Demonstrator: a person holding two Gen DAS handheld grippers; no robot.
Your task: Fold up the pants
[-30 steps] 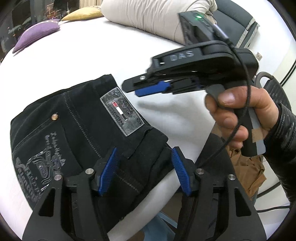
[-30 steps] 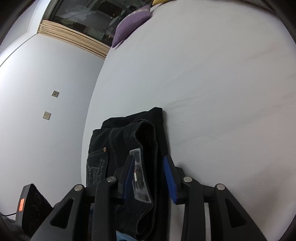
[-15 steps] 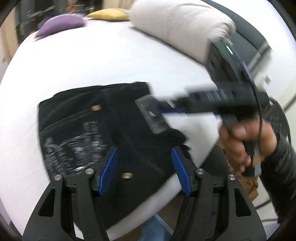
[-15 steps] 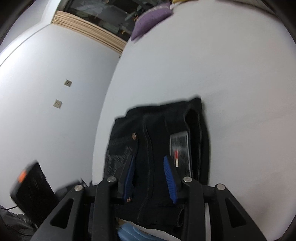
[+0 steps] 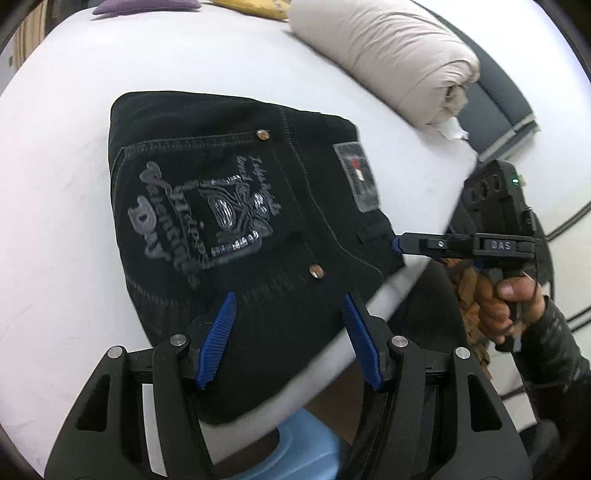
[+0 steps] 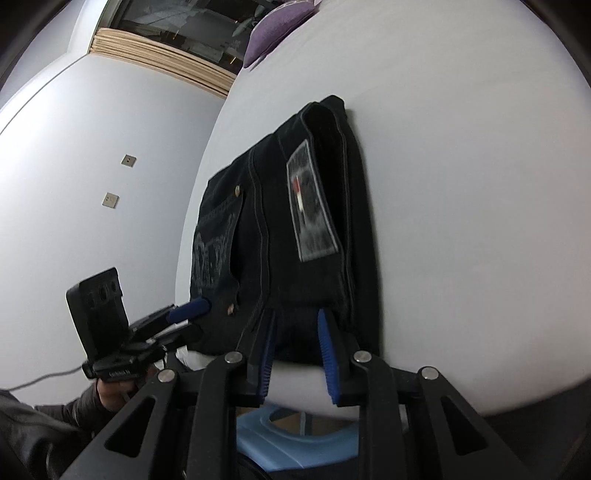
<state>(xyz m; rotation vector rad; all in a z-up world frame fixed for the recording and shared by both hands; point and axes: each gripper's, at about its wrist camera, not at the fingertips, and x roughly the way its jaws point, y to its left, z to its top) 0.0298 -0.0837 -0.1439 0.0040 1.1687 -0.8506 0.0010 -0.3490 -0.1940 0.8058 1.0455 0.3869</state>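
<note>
Black jeans (image 5: pixel 229 192) lie folded on the white bed (image 5: pixel 55 184), back pocket print and grey label up, their near edge at the bed's rim. My left gripper (image 5: pixel 290 325) stands open with that near edge between its blue pads. In the right wrist view the left gripper (image 6: pixel 190 317) shows at the jeans' (image 6: pixel 295 236) left corner, one finger above the cloth. My right gripper (image 6: pixel 297 332) is closing, with the jeans' edge below the label between its pads, and I see no firm pinch. A hand holds the right gripper (image 5: pixel 397 245) at the jeans' right corner.
A rolled beige duvet (image 5: pixel 388 55) lies at the far right of the bed, with purple (image 6: pixel 277 29) and yellow (image 5: pixel 251 7) pillows at the far end. A blue plastic stool (image 6: pixel 295 443) stands below the bed's rim. A white wall (image 6: pixel 92 166) rises on the left.
Both grippers have moved in onto the jeans' near edge. The right gripper came down from above the bed to the jeans' corner, and its jaws have narrowed.
</note>
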